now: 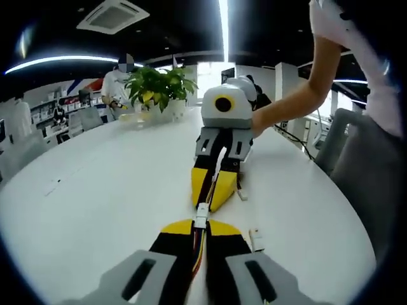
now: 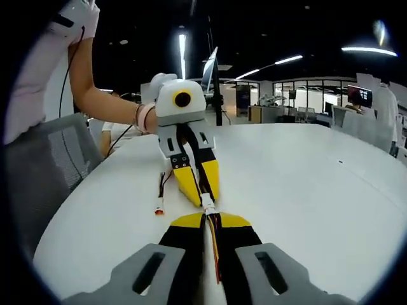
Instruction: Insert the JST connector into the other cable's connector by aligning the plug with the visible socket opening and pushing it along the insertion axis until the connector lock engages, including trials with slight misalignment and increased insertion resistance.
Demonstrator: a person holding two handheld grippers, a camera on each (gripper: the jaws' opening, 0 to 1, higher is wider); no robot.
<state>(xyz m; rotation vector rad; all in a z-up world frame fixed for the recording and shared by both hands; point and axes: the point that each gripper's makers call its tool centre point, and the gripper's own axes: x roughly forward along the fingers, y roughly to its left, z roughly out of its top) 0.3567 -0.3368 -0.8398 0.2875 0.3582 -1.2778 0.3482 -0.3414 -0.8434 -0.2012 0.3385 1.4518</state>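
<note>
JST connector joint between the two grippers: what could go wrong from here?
1. The white connector sits right at the fingertips of both grippers; a tilted push could jam it rather than latch it.
2. Each gripper pinches wires, not housing, so these may buckle.
3. A spare cable lies nearby and could snag.

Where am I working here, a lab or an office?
Probably an open-plan office. A long white table carries a potted plant, a ceiling air-conditioning unit hangs overhead, and desks with monitors stand behind glass partitions.
</note>
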